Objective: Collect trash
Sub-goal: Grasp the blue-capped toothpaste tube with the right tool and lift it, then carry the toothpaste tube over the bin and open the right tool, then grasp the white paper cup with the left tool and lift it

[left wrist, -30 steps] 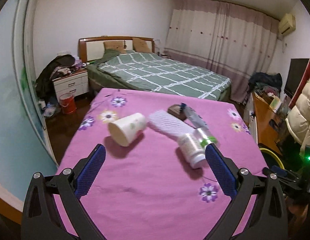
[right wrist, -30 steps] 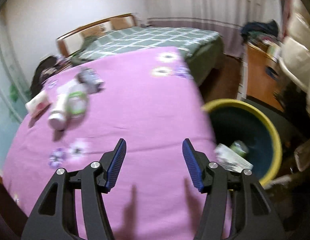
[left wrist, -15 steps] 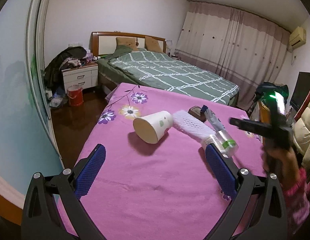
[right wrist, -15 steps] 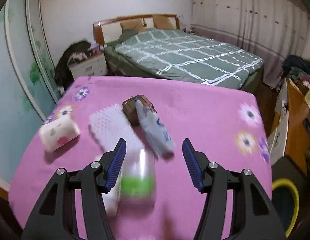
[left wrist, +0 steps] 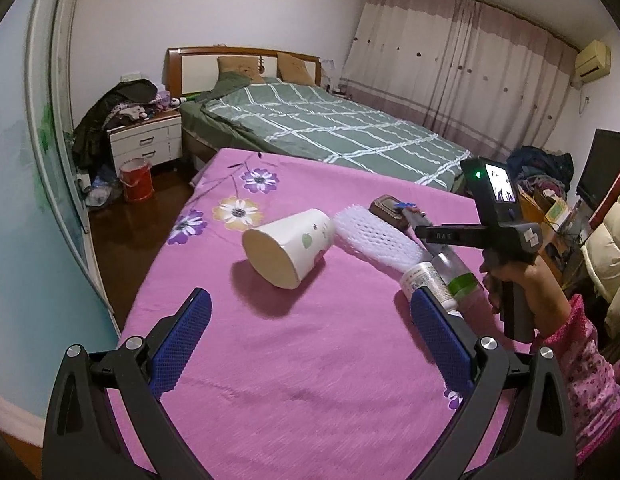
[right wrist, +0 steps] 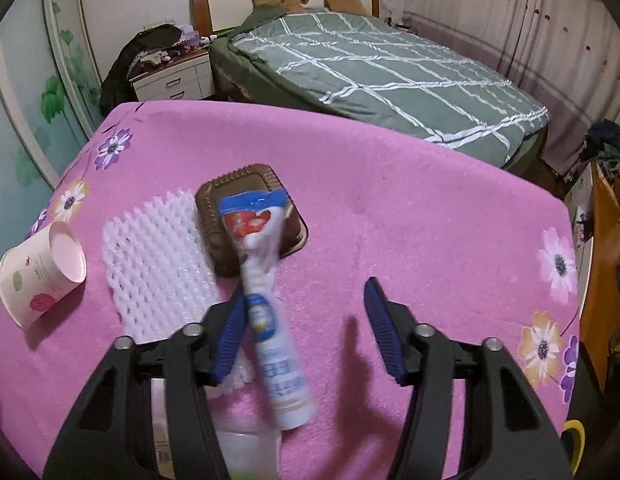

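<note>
In the right wrist view the clear bottle [right wrist: 246,454] is cut off at the bottom edge, and the white tube's [right wrist: 270,332] print blurs beyond reading.

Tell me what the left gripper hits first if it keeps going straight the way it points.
Probably the paper cup, lying on its side on the pink cloth ahead of the left gripper. The open jaws hold nothing. Depth is unclear; it might meet cloth first.

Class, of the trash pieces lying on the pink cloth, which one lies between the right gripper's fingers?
The white squeeze tube with the blue crimped end; the paper cup, foam net and brown tray lie outside them.
</note>
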{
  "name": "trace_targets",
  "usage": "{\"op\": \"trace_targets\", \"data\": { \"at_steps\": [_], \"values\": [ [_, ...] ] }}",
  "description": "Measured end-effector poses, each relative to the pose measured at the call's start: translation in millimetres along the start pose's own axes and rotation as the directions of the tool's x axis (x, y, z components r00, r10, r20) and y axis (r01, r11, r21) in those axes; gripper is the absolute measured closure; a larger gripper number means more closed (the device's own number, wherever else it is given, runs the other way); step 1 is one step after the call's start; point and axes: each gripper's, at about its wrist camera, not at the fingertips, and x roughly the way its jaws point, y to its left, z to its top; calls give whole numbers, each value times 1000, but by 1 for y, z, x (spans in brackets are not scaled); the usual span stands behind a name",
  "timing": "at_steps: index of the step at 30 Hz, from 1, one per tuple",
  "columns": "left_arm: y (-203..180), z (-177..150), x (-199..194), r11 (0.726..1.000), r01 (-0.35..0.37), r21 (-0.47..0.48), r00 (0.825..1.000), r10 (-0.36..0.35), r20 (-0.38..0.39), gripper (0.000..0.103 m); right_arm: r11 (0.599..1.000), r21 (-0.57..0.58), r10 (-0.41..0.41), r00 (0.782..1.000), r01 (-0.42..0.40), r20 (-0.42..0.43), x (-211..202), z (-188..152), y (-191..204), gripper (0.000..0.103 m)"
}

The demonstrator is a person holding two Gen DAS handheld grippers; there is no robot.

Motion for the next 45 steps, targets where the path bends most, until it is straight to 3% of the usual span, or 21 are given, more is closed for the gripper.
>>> {"op": "trace_targets", "data": {
  "at_steps": [2,11,21,27,32,34,36,38,45],
  "values": [
    [-4,0,5,1000,4,6,1000,-3,-8,5,1000,23,22,1000,-22,-12,0,-3,-4,91],
    [-7,-2,12,1000,25,10,999,-25,-26,5,997,76,23,995,-31,96,-56,-29,-20,93],
    [-27,-9,9,997,62,45,998,-61,-30,5,975,211,-96,985,64,145,-132,-111,-78,93],
    [-42,-11,4,995,73,69,997,-71,-32,5,916,376,-202,970,140,131,-160,-181,-137,92],
    [-54,-12,4,993,81,88,996,-78,-37,5,849,484,-278,958,211,70,-167,-226,-184,92],
    [-58,-13,2,992,82,92,996,-79,-38,5,827,500,-318,947,255,42,-165,-237,-197,87],
    [-60,-13,1,992,81,96,996,-78,-38,5,808,520,-343,939,278,30,-165,-244,-205,62],
    [-62,-13,-1,992,76,101,997,-73,-37,5,794,527,-374,927,304,28,-165,-248,-208,52],
    [-54,-10,4,994,31,108,999,-28,-33,5,801,526,-368,928,285,59,-166,-254,-209,50]
  ]
}}
